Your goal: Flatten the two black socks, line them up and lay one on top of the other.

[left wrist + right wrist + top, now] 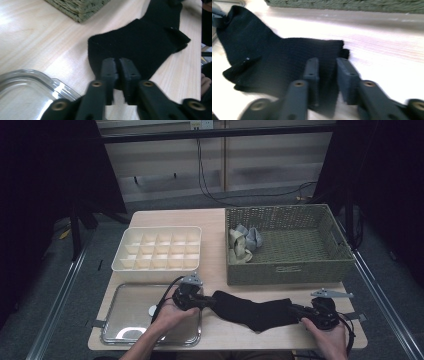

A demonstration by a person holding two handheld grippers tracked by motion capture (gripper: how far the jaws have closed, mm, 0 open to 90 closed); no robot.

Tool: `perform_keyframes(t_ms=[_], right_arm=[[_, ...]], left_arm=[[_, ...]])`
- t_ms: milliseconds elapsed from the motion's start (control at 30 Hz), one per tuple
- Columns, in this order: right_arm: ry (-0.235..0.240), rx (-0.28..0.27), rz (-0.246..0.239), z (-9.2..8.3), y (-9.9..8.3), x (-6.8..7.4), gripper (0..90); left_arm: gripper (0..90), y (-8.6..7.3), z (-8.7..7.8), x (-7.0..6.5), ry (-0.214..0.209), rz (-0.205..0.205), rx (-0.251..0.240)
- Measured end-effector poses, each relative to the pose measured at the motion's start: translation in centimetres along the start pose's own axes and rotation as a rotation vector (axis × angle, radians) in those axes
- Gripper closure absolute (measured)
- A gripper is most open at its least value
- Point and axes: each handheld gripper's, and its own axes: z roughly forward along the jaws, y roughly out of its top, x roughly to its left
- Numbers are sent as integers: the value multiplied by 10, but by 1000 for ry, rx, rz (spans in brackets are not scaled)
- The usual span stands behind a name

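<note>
High view: black sock (pixel 255 312) lies flat along front edge of tabletop (pixel 215 220), between both grippers. Left gripper (pixel 202 301) holds one end; in left gripper view its jaws are pressed nearly together, pinching sock fabric (pixel 140 47) at the edge. Right gripper (pixel 300 311) is at the opposite end; in right gripper view its jaws stand slightly apart with sock (pixel 287 60) lying between them, pads not visibly pressing. Step in hand, by judgement: securing both ends prior to fold. Next move req. right jaws to close fully on fabric, then lift w/o slack. Basket (pixel 320 265) front carries a small label; text not legible. No other writing readable.
</note>
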Motion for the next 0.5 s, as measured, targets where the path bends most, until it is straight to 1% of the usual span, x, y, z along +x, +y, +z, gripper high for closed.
perform_keyframes(t_ms=[33,67,100,167,233,300,333,367,433,467,500], right_arm=[[0,-2,-5,0,0,-1,788],[0,-5,-7,0,0,-1,821],[6,-16,-11,-1,0,-1,848],[12,-27,-6,-3,0,0,856],[24,-48,1,-7,0,1,861],[36,-72,8,-11,1,1,861],[36,-72,8,-11,1,1,861],[44,-76,20,-13,1,1,861],[51,-84,37,-17,0,-1,861],[54,-93,40,-19,-1,-1,862],[58,-99,43,-21,-1,-1,862]], left_arm=[[882,0,-1,0,-2,4,9],[891,1,-2,0,-2,8,13],[896,1,-1,-1,-4,1,-5],[899,1,-4,-1,-8,-4,-21],[900,2,-8,-1,-12,-4,-25],[900,3,-10,-1,-15,5,-42],[900,3,-10,-1,-15,5,-42],[900,4,-11,-2,-19,-1,-55],[900,5,-13,-3,-26,7,-65],[900,6,-14,-4,-28,7,-63],[900,6,-14,-4,-36,4,-72]])
